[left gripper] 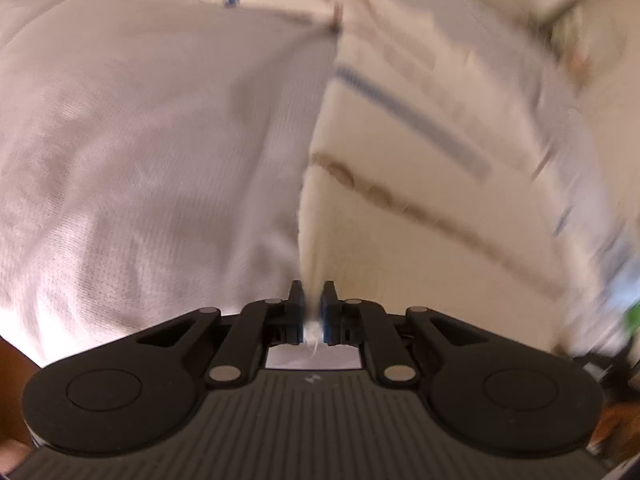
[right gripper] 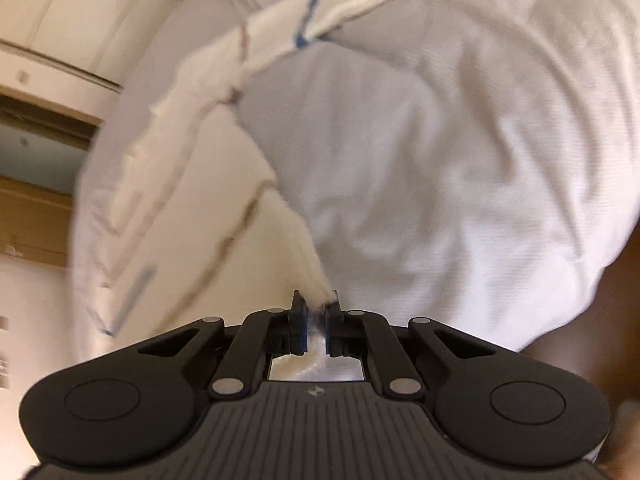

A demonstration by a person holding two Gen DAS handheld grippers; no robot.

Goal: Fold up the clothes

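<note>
A cream cloth with thin blue and brown stripes (left gripper: pixel 400 160) is held up between both grippers. My left gripper (left gripper: pixel 313 300) is shut on one edge of it, and the cloth stretches away ahead and to the right. My right gripper (right gripper: pixel 316 308) is shut on another bunched edge of the same cloth (right gripper: pixel 192 184), which runs up and left. A white textured sheet (left gripper: pixel 140 160) lies behind the cloth in both views (right gripper: pixel 440 160). Both views are blurred by motion.
Pale walls and wooden trim (right gripper: pixel 36 128) show at the left of the right wrist view. A brown surface (right gripper: pixel 600 320) shows past the sheet's right edge. Blurred clutter with something green (left gripper: pixel 630 316) sits at the right of the left wrist view.
</note>
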